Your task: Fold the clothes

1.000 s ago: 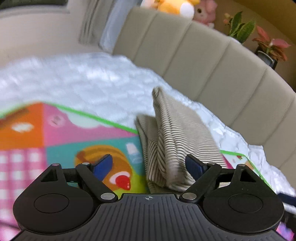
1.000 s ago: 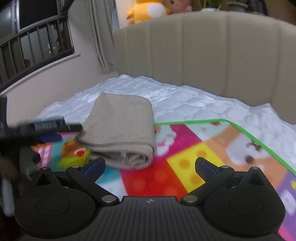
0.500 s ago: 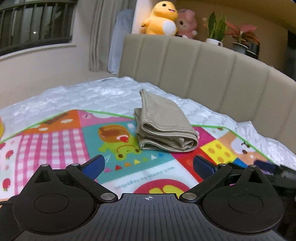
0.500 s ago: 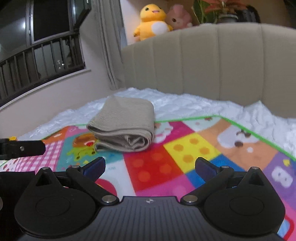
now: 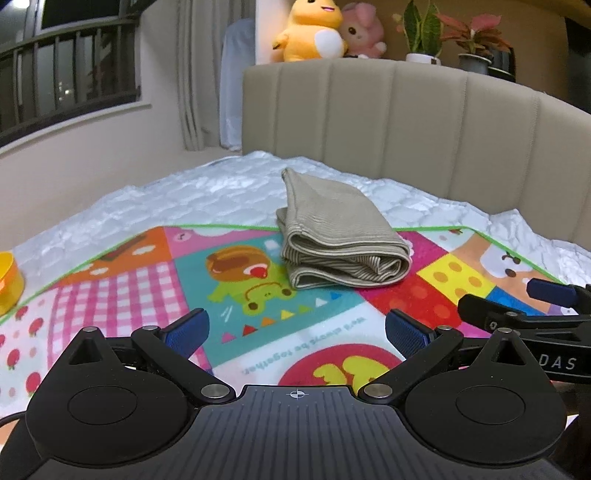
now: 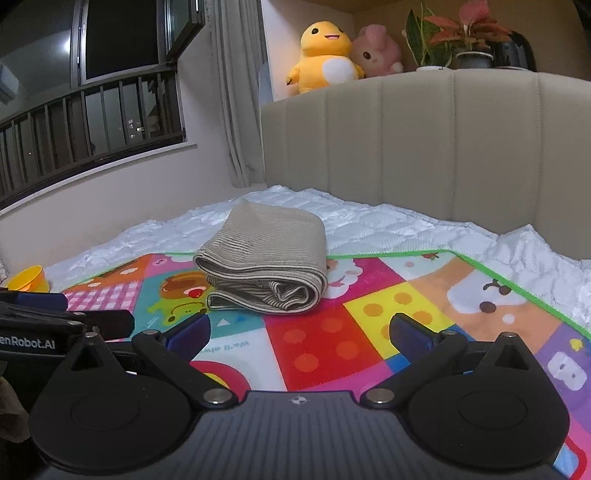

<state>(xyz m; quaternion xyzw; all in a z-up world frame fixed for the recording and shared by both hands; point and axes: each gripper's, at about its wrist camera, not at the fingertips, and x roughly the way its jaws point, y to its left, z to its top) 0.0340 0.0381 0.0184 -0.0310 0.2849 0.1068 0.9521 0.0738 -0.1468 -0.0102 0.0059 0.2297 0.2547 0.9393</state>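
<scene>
Clothes here amount to one striped beige garment, lying folded into a thick bundle at the far edge of the colourful play mat, partly overlapping onto the white quilted bedding behind it.

Going from the biggest things down: the beige padded headboard is standing across the back, the bedding is covering the bed, and the play mat is spreading over the near part of it. On the ledge above the headboard a yellow plush duck is sitting beside a pink plush toy, with potted plants to the right of them.

The folded garment is resting well ahead of both tools, touched by neither. The left gripper is hovering over the mat with its blue-padded fingers spread wide and nothing between them. The right gripper is doing the same — fingers wide apart, only mat showing between them. Each gripper is showing at the edge of the other's view, so the two are sitting side by side.

A small yellow cup is lying on the bedding at the far left — well apart from the garment.
</scene>
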